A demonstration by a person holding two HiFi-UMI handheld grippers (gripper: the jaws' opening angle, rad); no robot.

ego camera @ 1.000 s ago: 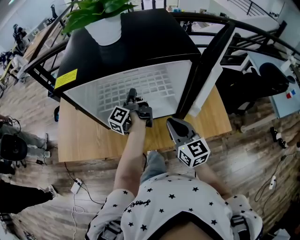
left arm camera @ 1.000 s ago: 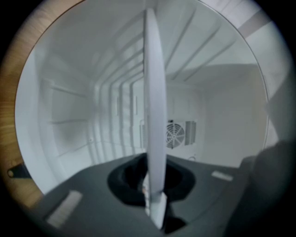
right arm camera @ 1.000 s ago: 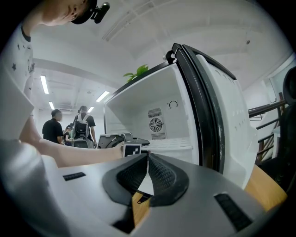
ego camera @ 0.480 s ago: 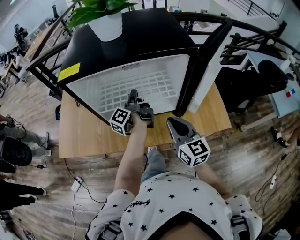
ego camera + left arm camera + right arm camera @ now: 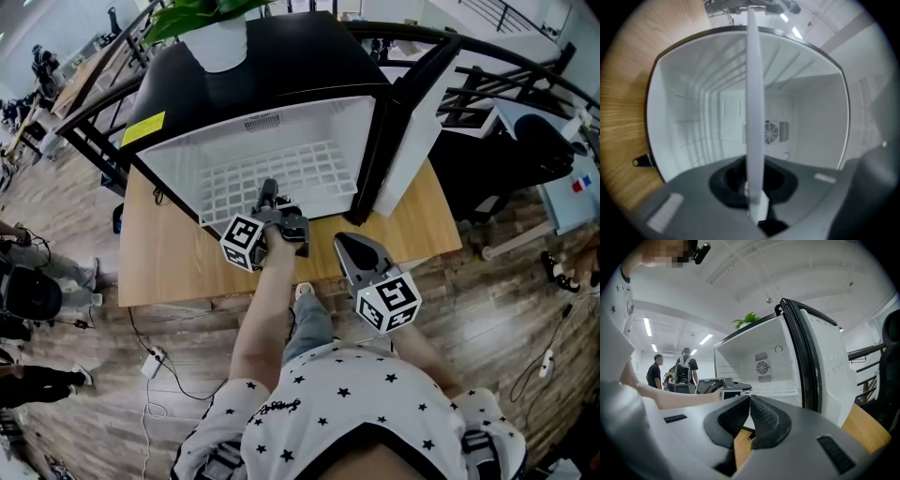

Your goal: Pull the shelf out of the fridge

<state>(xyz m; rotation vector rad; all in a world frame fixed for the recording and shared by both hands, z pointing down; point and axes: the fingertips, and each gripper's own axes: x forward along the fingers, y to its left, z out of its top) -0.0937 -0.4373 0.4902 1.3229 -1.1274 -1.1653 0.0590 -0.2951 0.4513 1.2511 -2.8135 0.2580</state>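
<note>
White shelf [image 5: 291, 173]: clamping its front edge between left gripper [image 5: 267, 192] fingers [image 5: 726, 183], nearly closed, just inside fridge [image 5: 272, 56] opening. Hovering right gripper [image 5: 749, 404] fully closed, empty, over wooden table [image 5: 178, 262] beside open door [image 5: 412, 131].

Black mini fridge [image 5: 272, 66] open on a wooden table [image 5: 169, 267] — left gripper [image 5: 268, 193] at the front edge of its wire shelf [image 5: 300, 169], right gripper [image 5: 350, 247] apart.

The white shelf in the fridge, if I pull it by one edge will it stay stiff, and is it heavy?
Probably stiff: the shelf is an open white grid that looks flat and, edge-on in the left gripper view, straight. Likely light, being mostly gaps. Gripped by the left gripper at one edge only, it may tilt or bind.
</note>
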